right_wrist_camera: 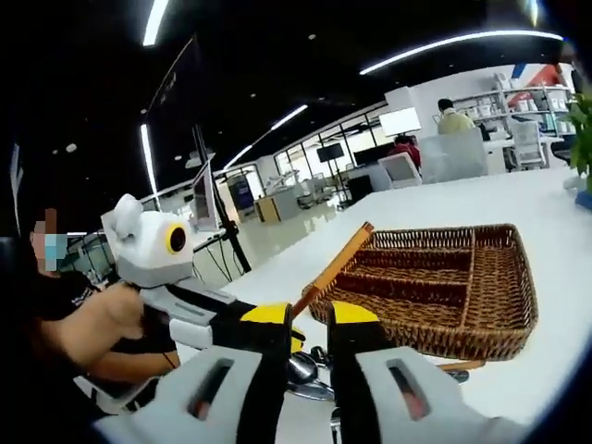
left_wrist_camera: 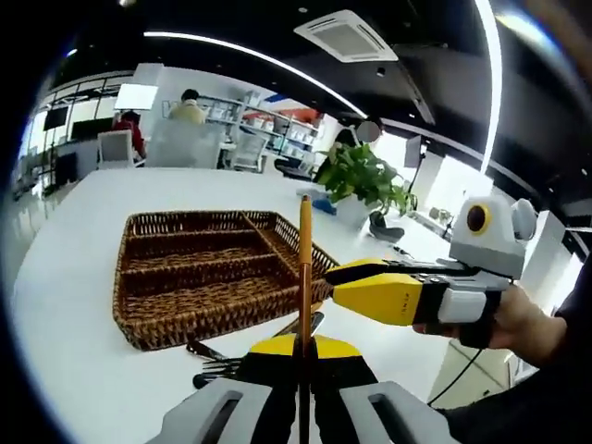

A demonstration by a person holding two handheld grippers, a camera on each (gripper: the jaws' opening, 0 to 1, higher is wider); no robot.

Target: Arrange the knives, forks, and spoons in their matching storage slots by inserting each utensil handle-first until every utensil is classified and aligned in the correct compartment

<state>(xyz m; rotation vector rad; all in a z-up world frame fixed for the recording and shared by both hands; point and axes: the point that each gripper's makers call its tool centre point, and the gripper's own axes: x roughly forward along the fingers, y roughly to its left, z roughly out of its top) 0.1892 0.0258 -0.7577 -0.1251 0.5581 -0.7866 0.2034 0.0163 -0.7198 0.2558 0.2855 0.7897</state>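
One wooden-handled utensil (left_wrist_camera: pixel 304 268) upright in clamped left tongs (left_wrist_camera: pixel 303 356), handle toward basket (left_wrist_camera: pixel 166 277); right tongs (right_wrist_camera: pixel 312 326) apart

You find no text you can read here. The right gripper (left_wrist_camera: pixel 347 275), coming in from the right of the left gripper view, carries a small dark marking on its yellow jaw, too tiny to make out.
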